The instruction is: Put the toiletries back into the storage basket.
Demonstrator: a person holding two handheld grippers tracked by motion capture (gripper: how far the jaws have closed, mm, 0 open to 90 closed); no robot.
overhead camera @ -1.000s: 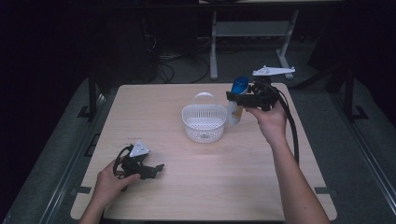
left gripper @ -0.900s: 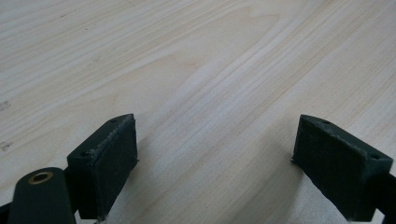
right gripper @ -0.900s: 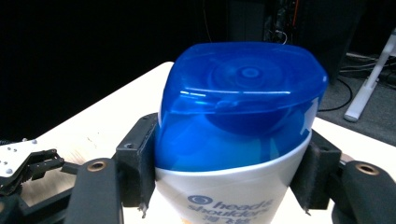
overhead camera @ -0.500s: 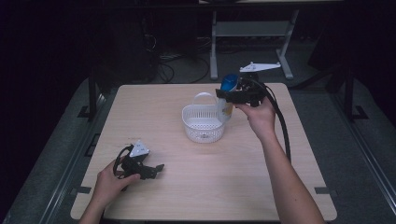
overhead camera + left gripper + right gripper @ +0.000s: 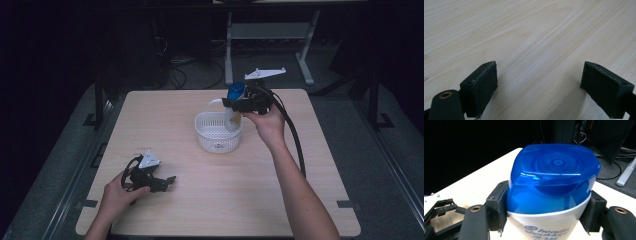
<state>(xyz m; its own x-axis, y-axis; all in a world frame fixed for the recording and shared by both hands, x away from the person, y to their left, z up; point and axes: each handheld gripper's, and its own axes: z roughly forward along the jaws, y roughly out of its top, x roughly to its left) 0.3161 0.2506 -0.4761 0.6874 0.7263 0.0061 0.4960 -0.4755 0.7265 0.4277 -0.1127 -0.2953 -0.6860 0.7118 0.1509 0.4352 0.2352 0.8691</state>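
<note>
Moved: right gripper (image 5: 234, 104) carried the shampoo bottle (image 5: 233, 107) left, now over the basket's (image 5: 218, 132) right rim
Grip: clamped on bottle
Left gripper (image 5: 167, 181): jaws wide, near table's (image 5: 300, 200) front-left corner

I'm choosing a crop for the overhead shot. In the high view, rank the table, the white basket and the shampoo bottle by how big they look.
1. Table, by far the largest.
2. White basket.
3. Shampoo bottle, smallest, partly hidden by the right gripper.

light: table lit from above | surroundings: near black | focus: slightly soft
</note>
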